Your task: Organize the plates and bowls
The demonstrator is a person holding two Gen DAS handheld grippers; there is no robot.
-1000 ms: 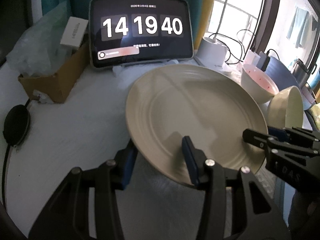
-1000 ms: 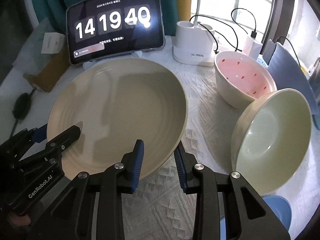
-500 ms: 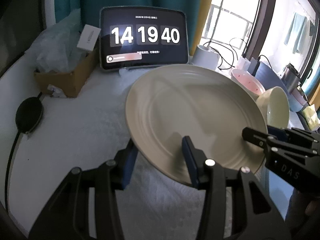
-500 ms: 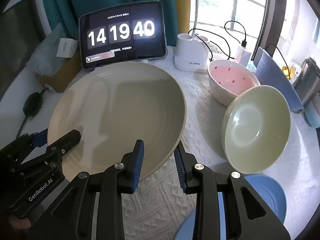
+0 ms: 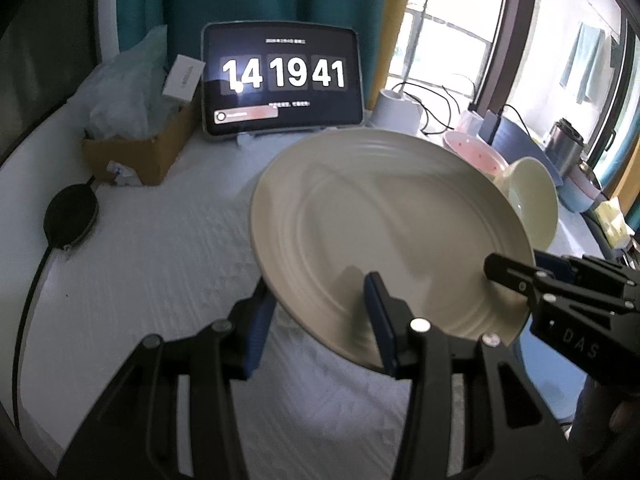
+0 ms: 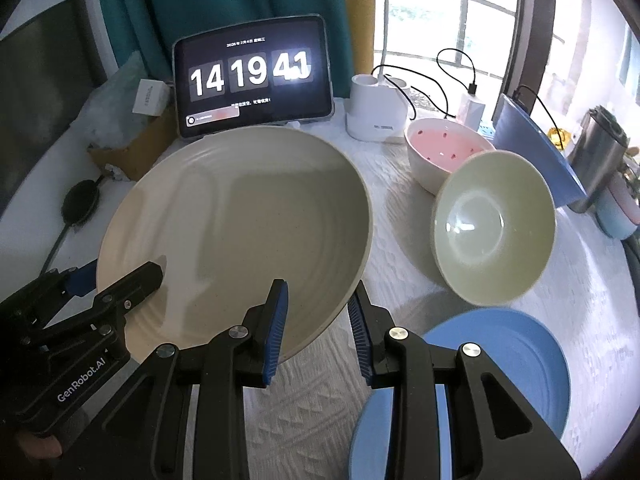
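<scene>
Gripping the cream plate (image 6: 240, 216) by opposite rims, the left gripper (image 5: 316, 320) and right gripper (image 6: 316, 320) hold it tilted above the tabletop (image 5: 160, 248), beside a green bowl (image 6: 496, 224) and blue plate (image 6: 516, 364).

- Table (image 6: 408, 240), round-edged, wearing a white textured cloth (image 5: 168, 264) across its top.
- Tablet (image 6: 252, 80) standing propped at the back edge, showing a clock.
- Cardboard box (image 5: 140, 152) sitting at the back left beside the tablet, holding clear plastic wrapping and a small white carton.
- Black round disc (image 5: 71, 216) lying near the left edge, its cable trailing along the rim.
- White charging stand (image 6: 378, 114) sitting right of the tablet, with black cables running from it.
- Pink bowl (image 6: 444, 152) sitting tilted at the back right.
- Pale green bowl (image 6: 496, 228) lying tipped on its side just in front of the pink bowl.
- Blue plate (image 6: 516, 364) lying flat at the near right.
</scene>
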